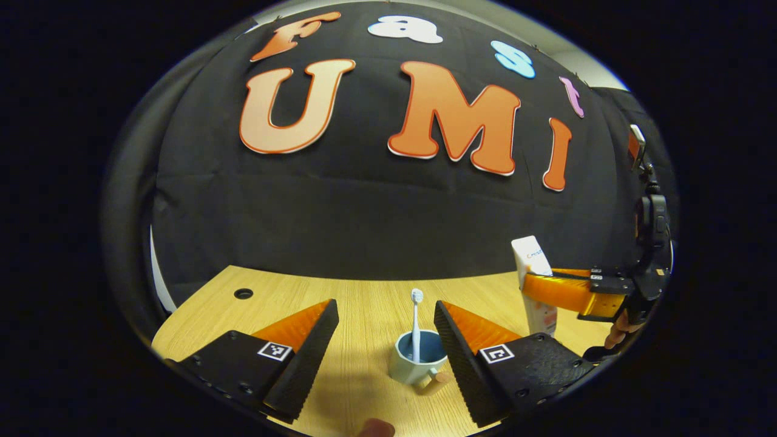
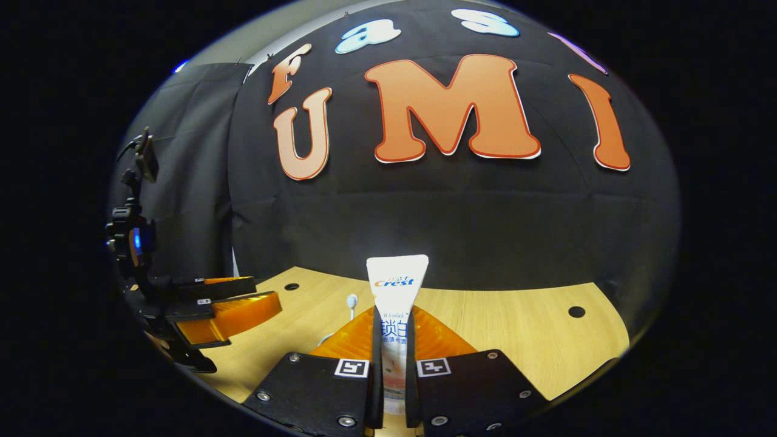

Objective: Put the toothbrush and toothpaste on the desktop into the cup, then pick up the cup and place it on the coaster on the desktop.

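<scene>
The right hand-held gripper [image 2: 393,388] clamps the upright toothpaste [image 2: 396,297] above the worktop [image 2: 522,328]. The left hand-held gripper [image 1: 382,358] gapes wide, empty. The toothbrush [image 1: 416,325] stands in the cup [image 1: 416,364].

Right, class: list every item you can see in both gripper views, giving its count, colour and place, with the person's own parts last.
Cup: one, pale outside and blue inside, on the desk between the left hand-held gripper's fingers.
Toothbrush: one, white, standing upright in the cup.
Toothpaste: one tube, white, upright, clamped above the desk.
Desk: one, light wood with dark round holes.
Left hand-held gripper: one, open.
Right hand-held gripper: one, shut on the toothpaste.
Fingers of a hand: holding the right hand-held gripper.
</scene>
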